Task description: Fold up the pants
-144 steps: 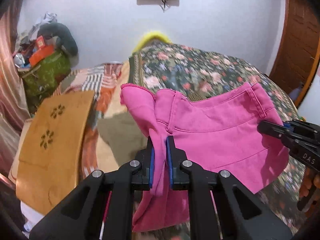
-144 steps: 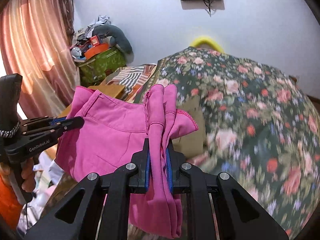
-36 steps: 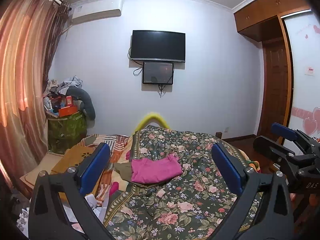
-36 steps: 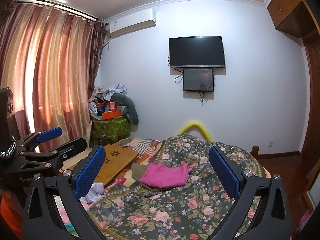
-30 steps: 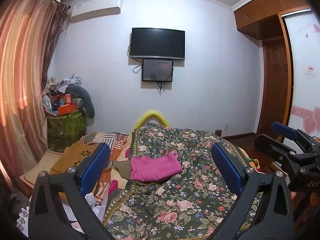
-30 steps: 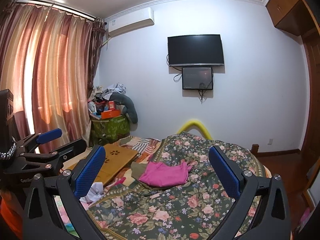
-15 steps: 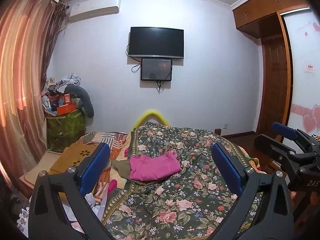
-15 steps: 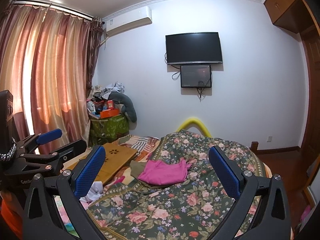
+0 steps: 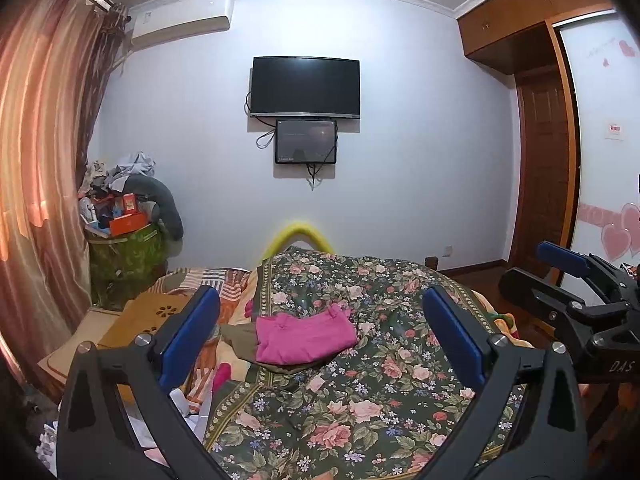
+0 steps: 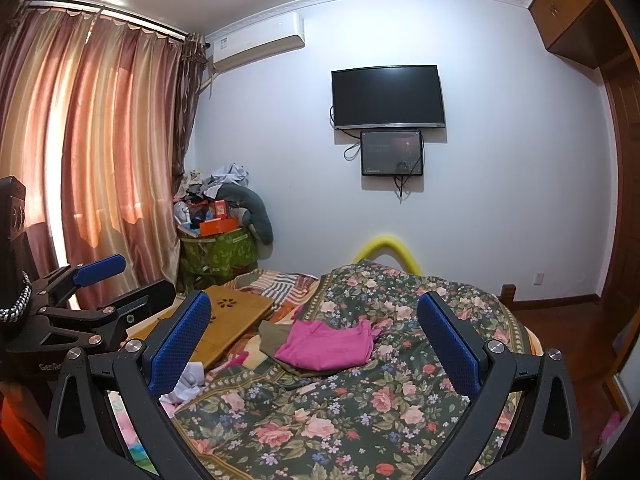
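Note:
The pink pants (image 9: 304, 338) lie folded into a small flat rectangle on the floral bedspread (image 9: 372, 396), partly over an olive cloth. They also show in the right wrist view (image 10: 326, 346). My left gripper (image 9: 320, 340) is open and empty, held well back from the pants. My right gripper (image 10: 316, 344) is open and empty, also far back. The right gripper shows at the right edge of the left wrist view (image 9: 576, 292); the left gripper shows at the left of the right wrist view (image 10: 92, 292).
A wooden lap table (image 10: 228, 320) lies left of the pants on a striped blanket. A green bin piled with clutter (image 10: 218, 248) stands in the corner by the curtains (image 10: 92, 168). A TV (image 9: 306, 86) hangs on the far wall. A wardrobe (image 9: 544, 152) is at right.
Earlier both grippers were shut on the pink pants, holding them up. They have since let go and pulled back; over the last second the view has drifted only slightly.

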A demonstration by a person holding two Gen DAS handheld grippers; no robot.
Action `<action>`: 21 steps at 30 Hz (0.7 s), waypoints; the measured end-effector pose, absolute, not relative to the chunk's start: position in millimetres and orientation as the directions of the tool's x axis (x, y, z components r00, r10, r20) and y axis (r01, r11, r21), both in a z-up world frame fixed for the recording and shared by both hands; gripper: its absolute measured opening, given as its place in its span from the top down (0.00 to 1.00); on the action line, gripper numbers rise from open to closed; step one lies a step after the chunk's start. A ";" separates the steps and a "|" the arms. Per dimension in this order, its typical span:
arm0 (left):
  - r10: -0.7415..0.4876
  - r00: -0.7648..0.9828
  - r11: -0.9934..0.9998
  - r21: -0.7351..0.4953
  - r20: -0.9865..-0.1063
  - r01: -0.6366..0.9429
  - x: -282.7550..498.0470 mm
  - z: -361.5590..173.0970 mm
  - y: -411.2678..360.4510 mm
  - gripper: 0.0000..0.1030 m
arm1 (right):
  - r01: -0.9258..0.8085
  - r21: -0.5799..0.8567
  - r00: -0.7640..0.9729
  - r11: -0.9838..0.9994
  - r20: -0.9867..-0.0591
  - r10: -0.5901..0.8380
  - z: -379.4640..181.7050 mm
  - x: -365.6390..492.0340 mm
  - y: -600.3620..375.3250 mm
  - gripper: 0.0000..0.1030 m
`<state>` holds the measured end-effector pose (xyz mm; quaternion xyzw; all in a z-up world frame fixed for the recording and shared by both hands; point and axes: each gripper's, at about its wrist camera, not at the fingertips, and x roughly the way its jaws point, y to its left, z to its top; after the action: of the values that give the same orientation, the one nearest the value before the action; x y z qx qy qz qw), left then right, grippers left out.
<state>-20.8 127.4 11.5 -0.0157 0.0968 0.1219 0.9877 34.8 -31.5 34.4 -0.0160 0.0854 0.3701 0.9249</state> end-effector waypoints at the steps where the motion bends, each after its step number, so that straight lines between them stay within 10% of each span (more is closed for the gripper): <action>1: 0.239 0.951 0.969 -0.009 -0.194 -0.245 -20.6 12.0 127.4 0.00 | -0.687 0.033 0.712 0.726 -0.170 0.681 34.7 34.8 -31.4 0.00; 21: 0.204 0.954 0.976 -0.026 -0.219 -0.215 -17.2 10.4 125.4 0.00 | -0.685 0.038 0.712 0.728 -0.175 0.680 32.2 34.2 -30.6 0.00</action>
<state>-17.2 125.4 10.4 -0.0250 0.1079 0.1062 0.9882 34.2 -30.6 32.2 -0.0148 0.0888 0.3688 0.9251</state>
